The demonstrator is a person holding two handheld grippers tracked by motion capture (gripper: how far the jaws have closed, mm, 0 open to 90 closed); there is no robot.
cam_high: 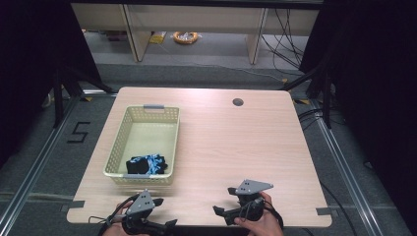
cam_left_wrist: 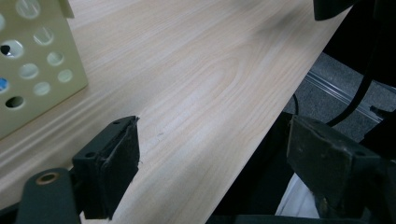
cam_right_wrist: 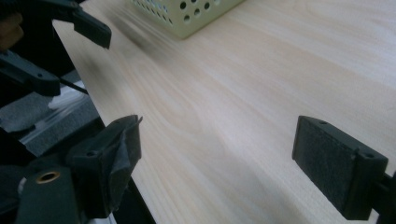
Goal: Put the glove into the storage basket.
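Scene: A person sits at the near edge of a pale wood-grain bench [cam_high: 236,142], one hand-held tool in each hand, with a perforated cream plastic basket [cam_high: 118,147] on the left half of the top.
Object in play: A black-and-blue bundle of fabric [cam_high: 146,164], probably a glove or rolled socks, though too small in the high view to name for sure.
Where it lies: Inside the basket, at its near end, close against the near wall and well apart from both tools.
Left tool [cam_high: 164,226]: Held low over the near bench edge, jaws spread wide with nothing between them; in the left gripper view they frame bare wood and the drop beyond the edge, with the basket's holed wall [cam_left_wrist: 37,70] to the upper left.
Right tool [cam_high: 219,212]: Held near the bench's front edge, right of centre, jaws likewise spread and empty; the right gripper view shows bare wood between the pads, the basket corner [cam_right_wrist: 187,18] far off and the left tool [cam_right_wrist: 70,42] at upper left.
Likely handling: Light, soft and floppy; it should squash under the pads, sag when lifted, and take no harm from a firm pinch. Cloth is not slippery, but a loose fold may pull free alone.
Best hold: From above, on the thickest bunched part in the middle, pinching through several layers.
Watch for: The near wall crowds the bundle, so a jaw may snag the rim.
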